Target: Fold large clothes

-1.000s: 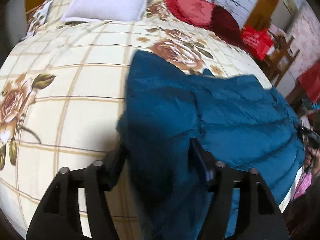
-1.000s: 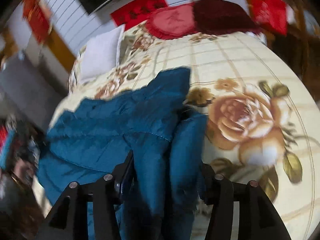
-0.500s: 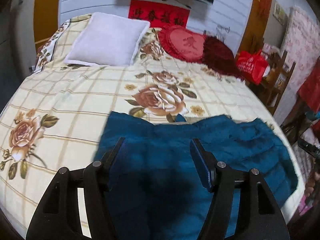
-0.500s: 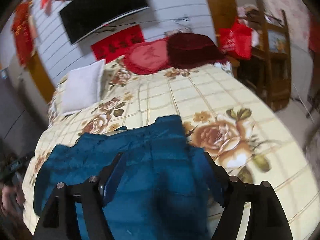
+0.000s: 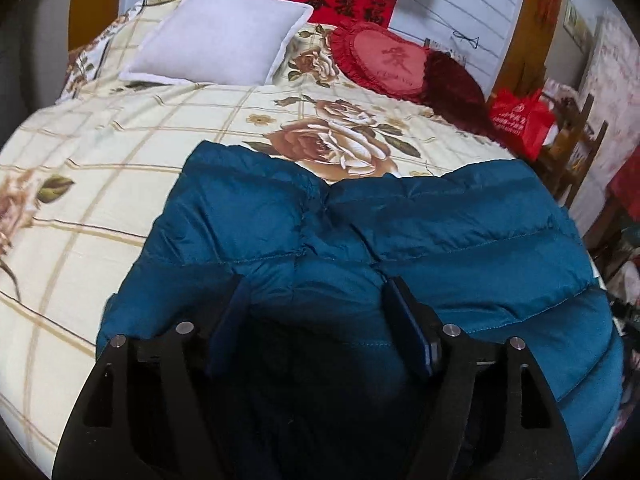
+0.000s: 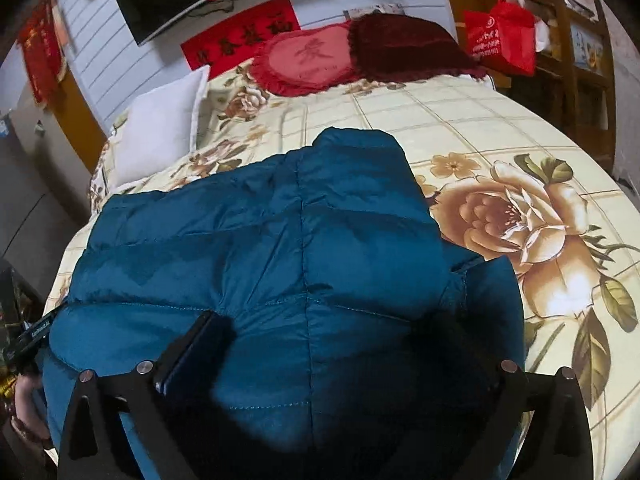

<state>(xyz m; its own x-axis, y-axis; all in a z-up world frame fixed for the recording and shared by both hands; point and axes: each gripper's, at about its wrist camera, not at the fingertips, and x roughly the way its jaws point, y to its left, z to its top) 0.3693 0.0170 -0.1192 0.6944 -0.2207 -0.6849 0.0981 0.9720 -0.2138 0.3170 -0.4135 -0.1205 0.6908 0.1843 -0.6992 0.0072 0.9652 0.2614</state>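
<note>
A large teal quilted puffer jacket (image 5: 420,240) lies spread on the floral bed at its near edge; it also shows in the right wrist view (image 6: 260,248). My left gripper (image 5: 318,312) is open just above the jacket's near part, holding nothing. My right gripper (image 6: 332,344) is open wide over the jacket's near part, holding nothing; its right finger is hidden behind a puffed fold (image 6: 488,320). A sleeve end (image 6: 360,152) points toward the pillows.
The bed (image 5: 100,160) has a cream rose-pattern cover. A white pillow (image 5: 216,36), a red heart cushion (image 5: 384,60) and a dark red cushion (image 5: 452,84) lie at the head. A red bag (image 5: 520,120) and wooden shelves (image 6: 576,60) stand to the right of the bed.
Both grippers let go of the jacket and opened. The jacket dropped from hanging in the jaws to lying flat on the bed; both grippers pulled back toward the near edge.
</note>
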